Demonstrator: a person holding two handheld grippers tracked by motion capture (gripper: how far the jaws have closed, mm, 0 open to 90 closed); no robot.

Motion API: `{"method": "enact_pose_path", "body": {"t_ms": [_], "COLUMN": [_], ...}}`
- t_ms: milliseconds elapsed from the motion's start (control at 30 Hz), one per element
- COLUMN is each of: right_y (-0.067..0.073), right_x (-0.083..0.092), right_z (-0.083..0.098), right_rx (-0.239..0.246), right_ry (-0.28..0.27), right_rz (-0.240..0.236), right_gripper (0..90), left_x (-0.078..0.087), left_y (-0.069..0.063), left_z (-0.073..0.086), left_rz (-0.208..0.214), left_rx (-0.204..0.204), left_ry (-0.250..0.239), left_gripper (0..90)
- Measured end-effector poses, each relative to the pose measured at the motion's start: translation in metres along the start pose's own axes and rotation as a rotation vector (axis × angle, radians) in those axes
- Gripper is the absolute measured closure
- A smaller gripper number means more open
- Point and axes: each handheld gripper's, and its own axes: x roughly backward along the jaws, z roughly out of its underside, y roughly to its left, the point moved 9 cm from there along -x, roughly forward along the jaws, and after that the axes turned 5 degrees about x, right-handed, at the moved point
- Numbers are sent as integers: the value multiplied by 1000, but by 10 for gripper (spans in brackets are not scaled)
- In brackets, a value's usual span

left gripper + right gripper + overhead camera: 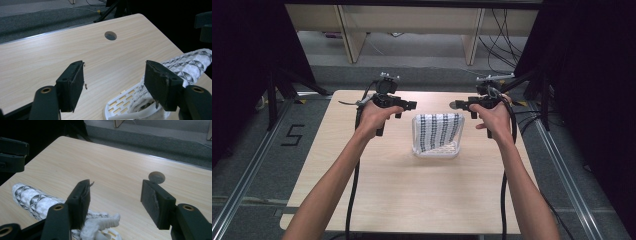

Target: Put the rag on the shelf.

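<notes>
The left tongs (113, 85) stand wide open with nothing between the jaws, held above the tabletop (387, 190) just left of a white slotted basket (436, 150). The right tongs (115, 202) gape just as wide, also empty, held just right of the basket's far corner. A black-and-white patterned cloth (439, 131) lies in the basket and spills over its far rim. In the high view each hand (374, 117) grips its tool on either side of the basket, clear of it.
</notes>
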Motion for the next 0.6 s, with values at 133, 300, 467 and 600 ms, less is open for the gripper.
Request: {"method": "enact_pose_path", "body": {"t_ms": [133,300,467,600], "right_y": [0,3,10,16], "right_x": [6,13,15,17], "right_z": [0,1,6,11], "right_rx": [9,17,39,44], "right_ry": [-11,-16,-17,-16], "right_rz": [-7,-13,-27,-32], "right_gripper": [399,381,376,371], "left_x": [6,16,22,26], "left_y": [-1,-1,-4,-7], "left_z": [2,5,10,16], "left_rz": [5,3,14,30], "left_rx": [-8,-16,-16,-20], "left_ry": [0,-8,-25,-24], "left_gripper": [292,284,285,285]}}
